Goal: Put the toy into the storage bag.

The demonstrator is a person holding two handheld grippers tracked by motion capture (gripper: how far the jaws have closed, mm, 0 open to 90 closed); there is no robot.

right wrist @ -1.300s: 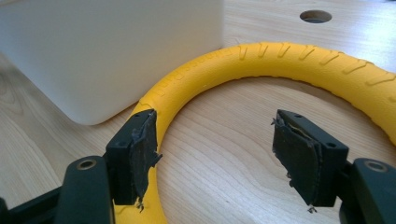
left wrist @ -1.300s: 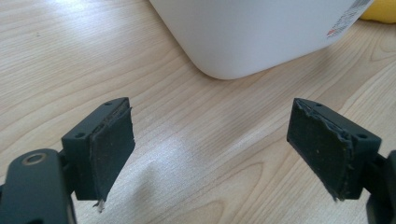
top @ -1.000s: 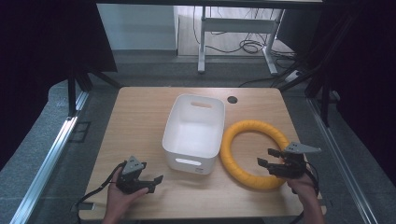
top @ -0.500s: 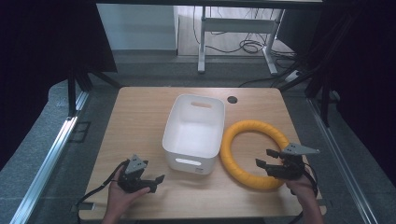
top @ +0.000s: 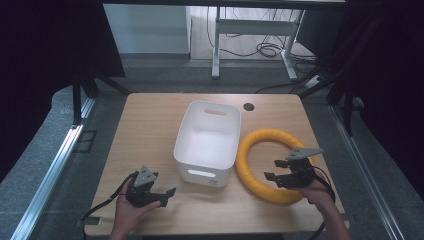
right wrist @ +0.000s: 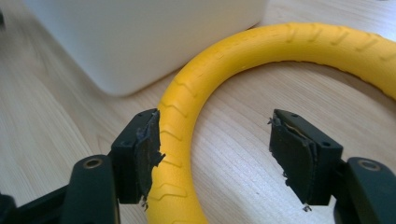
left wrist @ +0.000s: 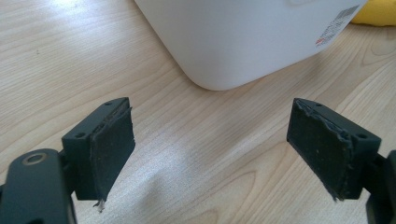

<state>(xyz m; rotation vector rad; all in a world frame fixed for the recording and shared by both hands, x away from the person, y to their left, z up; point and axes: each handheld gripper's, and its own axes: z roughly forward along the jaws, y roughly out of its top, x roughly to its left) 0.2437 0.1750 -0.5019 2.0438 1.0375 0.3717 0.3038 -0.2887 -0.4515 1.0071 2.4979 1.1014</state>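
The yellow ring (top: 272, 165) lies flat at lower right of the high view, beside the white bin (top: 207, 142). The right gripper (right wrist: 215, 158) straddles its near arc, jaws wide open (left pad touching the tube). The left gripper (left wrist: 210, 154), also open, holds nothing at lower left, farther away.

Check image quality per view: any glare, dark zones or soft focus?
High view: dark surroundings, wooden table evenly lit, a glare patch on the near wall of the white bin. Left gripper view: bright glare on the wood at top left, bin wall nearly blown out, pads sharp. Right gripper view: yellow ring crisp near the left pad, bin washed out.
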